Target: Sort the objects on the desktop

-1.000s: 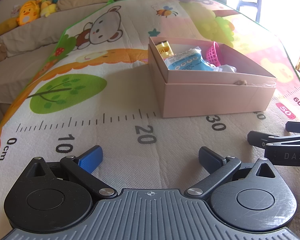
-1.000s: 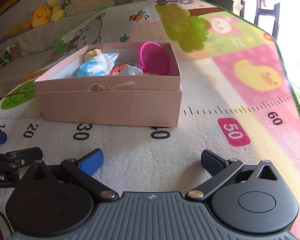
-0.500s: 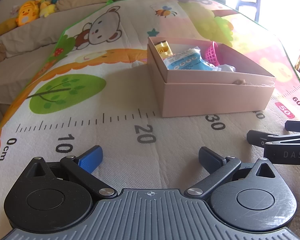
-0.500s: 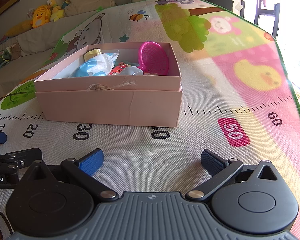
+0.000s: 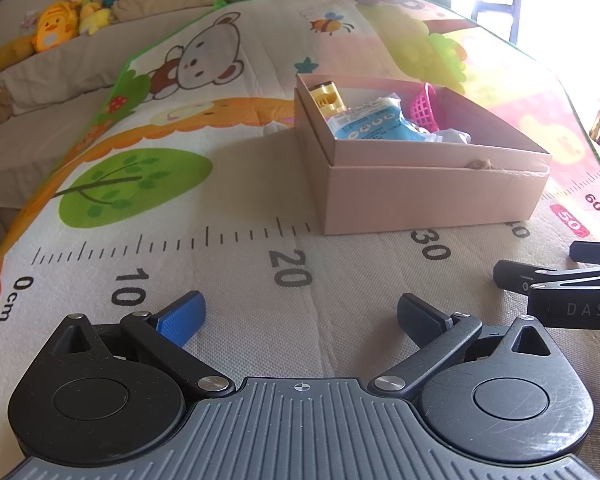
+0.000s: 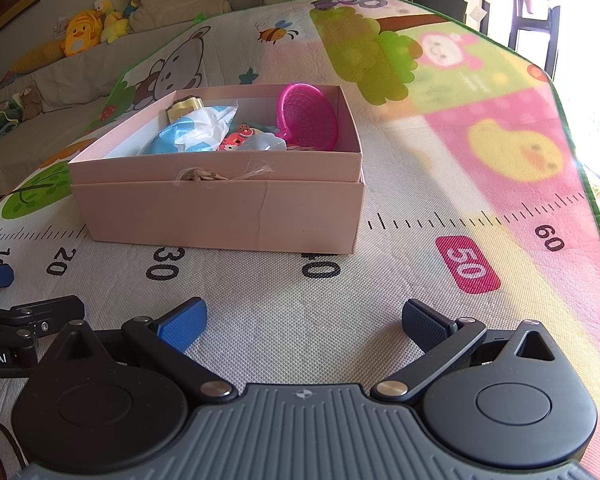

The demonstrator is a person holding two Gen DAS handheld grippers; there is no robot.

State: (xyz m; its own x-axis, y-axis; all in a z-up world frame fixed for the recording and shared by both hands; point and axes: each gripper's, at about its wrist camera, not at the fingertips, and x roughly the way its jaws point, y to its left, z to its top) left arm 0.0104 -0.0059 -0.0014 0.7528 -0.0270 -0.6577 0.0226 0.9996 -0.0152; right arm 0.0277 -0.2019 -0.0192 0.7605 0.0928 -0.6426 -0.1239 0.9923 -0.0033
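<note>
Pale pink box (image 6: 220,212), magenta basket (image 6: 310,116), cartoon-printed mat (image 6: 480,128).

Right gripper (image 6: 304,322), jaws spread, faces filled pink box (image 6: 220,216) on mat (image 6: 420,184).

Strong daylight enters from the window (image 5: 540,4) at upper right, overexposed to white in both views and casting a hazy flare across the right side of the play mat (image 6: 480,152). The pink box (image 5: 428,184) throws a soft shadow leftward onto the mat. Fisheye distortion bows the mat's printed ruler (image 5: 172,240) and edges. The sofa (image 6: 80,76) and plush toys (image 6: 80,34) at upper left lie dimmer and slightly soft.
</note>
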